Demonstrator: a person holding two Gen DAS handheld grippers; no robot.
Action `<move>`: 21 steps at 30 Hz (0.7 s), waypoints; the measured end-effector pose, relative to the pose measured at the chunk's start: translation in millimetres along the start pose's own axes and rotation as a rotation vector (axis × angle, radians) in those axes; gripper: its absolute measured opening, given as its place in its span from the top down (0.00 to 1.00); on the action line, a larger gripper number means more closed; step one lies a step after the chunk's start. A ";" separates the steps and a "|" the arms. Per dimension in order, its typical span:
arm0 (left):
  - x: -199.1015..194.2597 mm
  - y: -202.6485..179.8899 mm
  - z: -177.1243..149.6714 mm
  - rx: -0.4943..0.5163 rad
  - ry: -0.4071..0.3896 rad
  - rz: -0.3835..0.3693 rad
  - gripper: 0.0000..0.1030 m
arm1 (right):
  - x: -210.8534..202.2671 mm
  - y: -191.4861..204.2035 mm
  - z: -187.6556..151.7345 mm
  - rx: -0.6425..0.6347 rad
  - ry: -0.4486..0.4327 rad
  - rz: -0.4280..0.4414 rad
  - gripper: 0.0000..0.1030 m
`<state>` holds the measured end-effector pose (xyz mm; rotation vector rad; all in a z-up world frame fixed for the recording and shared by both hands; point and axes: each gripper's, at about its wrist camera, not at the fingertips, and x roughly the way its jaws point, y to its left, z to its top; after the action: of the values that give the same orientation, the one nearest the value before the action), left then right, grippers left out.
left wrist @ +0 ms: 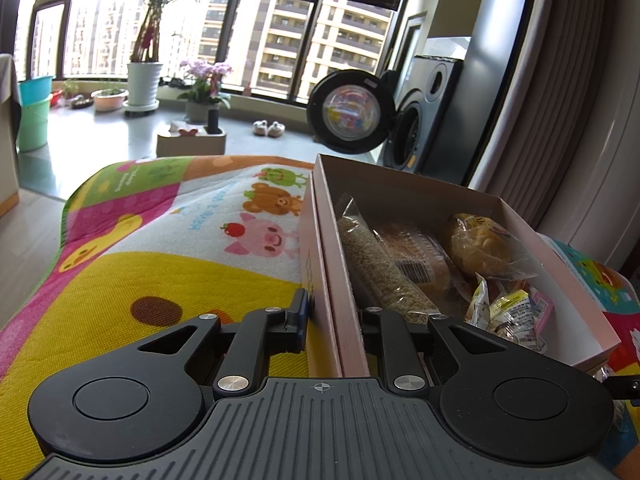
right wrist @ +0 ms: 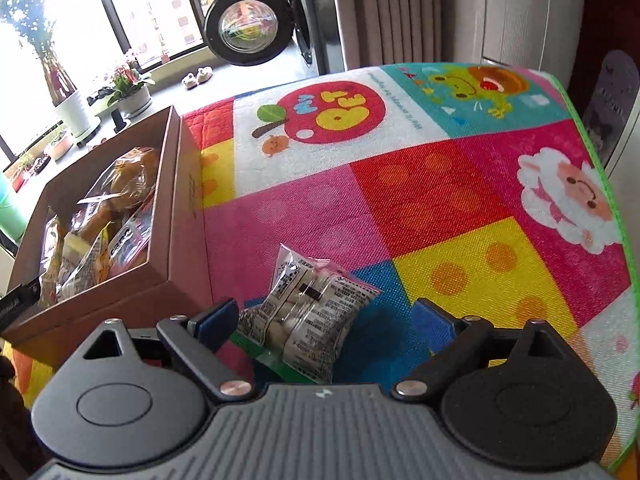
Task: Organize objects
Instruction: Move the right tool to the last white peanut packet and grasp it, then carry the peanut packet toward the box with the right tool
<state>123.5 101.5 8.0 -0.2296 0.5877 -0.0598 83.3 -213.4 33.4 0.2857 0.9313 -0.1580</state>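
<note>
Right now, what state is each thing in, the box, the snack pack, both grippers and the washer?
Box: open, holding snack packs.
Snack pack: lying on the mat, outside the box.
Left gripper: shut on the box wall.
Right gripper: open around the snack pack.
Washer door: open.

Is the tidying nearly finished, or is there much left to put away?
Nearly finished, it seems. The cardboard box already holds several snack packs, among them a bag of grains and wrapped buns. The left gripper straddles the box's near wall, apparently steadying it. One snack packet lies on the play mat between the open right gripper's fingers, not yet gripped. Nothing else loose is in view.
</note>
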 end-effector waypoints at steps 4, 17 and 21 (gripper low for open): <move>0.5 -0.4 0.1 0.000 0.001 -0.001 0.82 | 9.7 12.8 2.1 -0.027 -0.007 -0.020 0.13; 0.9 -0.8 -0.2 -0.001 0.001 -0.001 0.82 | -20.7 7.5 -31.5 -0.170 -0.007 -0.094 0.46; 0.9 -0.6 -0.1 -0.001 0.001 -0.001 0.82 | -34.4 -2.3 -45.2 -0.158 0.011 -0.098 0.46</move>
<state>124.2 100.7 7.6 -0.2309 0.5885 -0.0606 27.9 -201.2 35.3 0.0952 0.9631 -0.1721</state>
